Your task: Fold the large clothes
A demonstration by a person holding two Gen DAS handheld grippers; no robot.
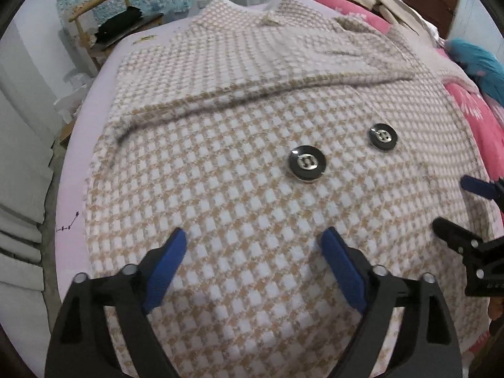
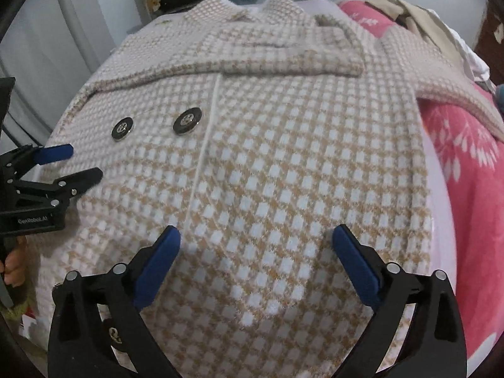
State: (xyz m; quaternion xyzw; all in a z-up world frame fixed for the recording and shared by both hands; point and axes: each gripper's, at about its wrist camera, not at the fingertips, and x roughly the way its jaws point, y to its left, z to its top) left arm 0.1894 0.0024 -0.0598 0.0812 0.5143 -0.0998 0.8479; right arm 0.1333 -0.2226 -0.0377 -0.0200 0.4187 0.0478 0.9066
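The left gripper has black plastic arms with blue ribbed pads and silver round screws. The right gripper looks the same. Beside the coat, the left gripper's body carries the white marking "GenRobot.AI", and bare skin shows below it.

left: bare sheet free | right: pink quilt beside coat blocks

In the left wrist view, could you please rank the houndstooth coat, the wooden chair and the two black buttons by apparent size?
1. Houndstooth coat, filling most of the frame.
2. Wooden chair, far off, so its true size is unsure.
3. Near button and far button: look alike; the near one appears slightly larger, probably from closeness.
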